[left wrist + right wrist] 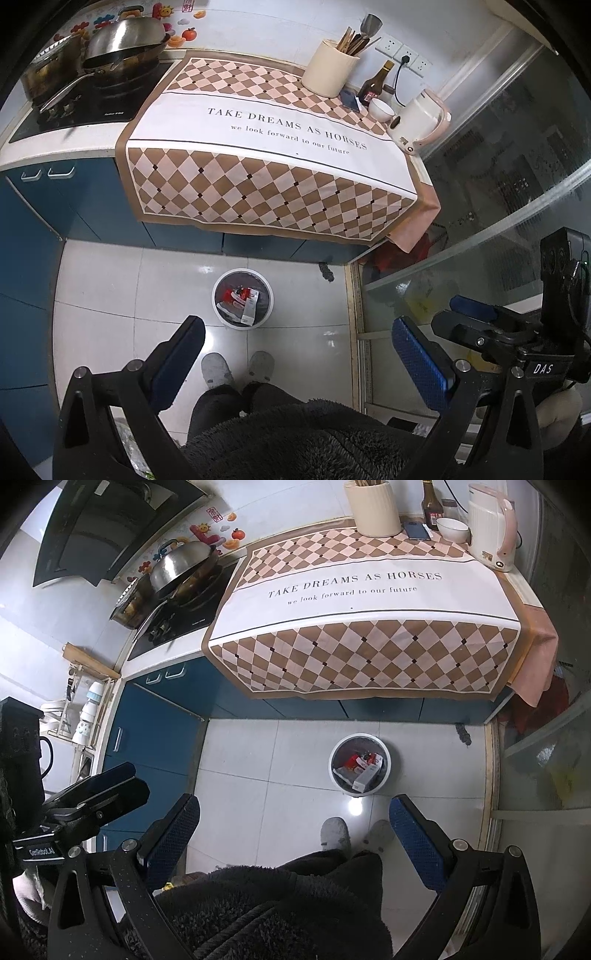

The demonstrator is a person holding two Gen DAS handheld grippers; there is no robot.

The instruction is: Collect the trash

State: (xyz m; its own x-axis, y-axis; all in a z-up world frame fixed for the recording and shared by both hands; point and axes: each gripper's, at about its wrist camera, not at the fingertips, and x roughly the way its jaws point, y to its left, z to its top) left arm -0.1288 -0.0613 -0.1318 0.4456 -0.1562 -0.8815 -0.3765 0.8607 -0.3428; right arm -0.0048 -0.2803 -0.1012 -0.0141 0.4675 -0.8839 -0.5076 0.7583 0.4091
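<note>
A small round white trash bin (221, 315) stands on the tiled floor in front of the blue cabinets; it also shows in the right wrist view (334, 771). Red and white packaging (240, 301) lies inside it, and shows in the right wrist view too (364, 770). My left gripper (299, 332) is open and empty, held high above the floor, short of the bin. My right gripper (295, 810) is open and empty, at the same height, with the bin just right of its middle. The right gripper also shows at the right edge of the left wrist view (476, 314).
A counter with a checked cloth (258, 155) carries a utensil holder (328, 68), a sauce bottle (376, 83), a white bowl (381, 109), a phone (350, 99) and a kettle (417, 122). A stove with a wok (122, 48) is at left. A glass door (480, 206) is at right. The person's slippers (236, 367) stand on the floor.
</note>
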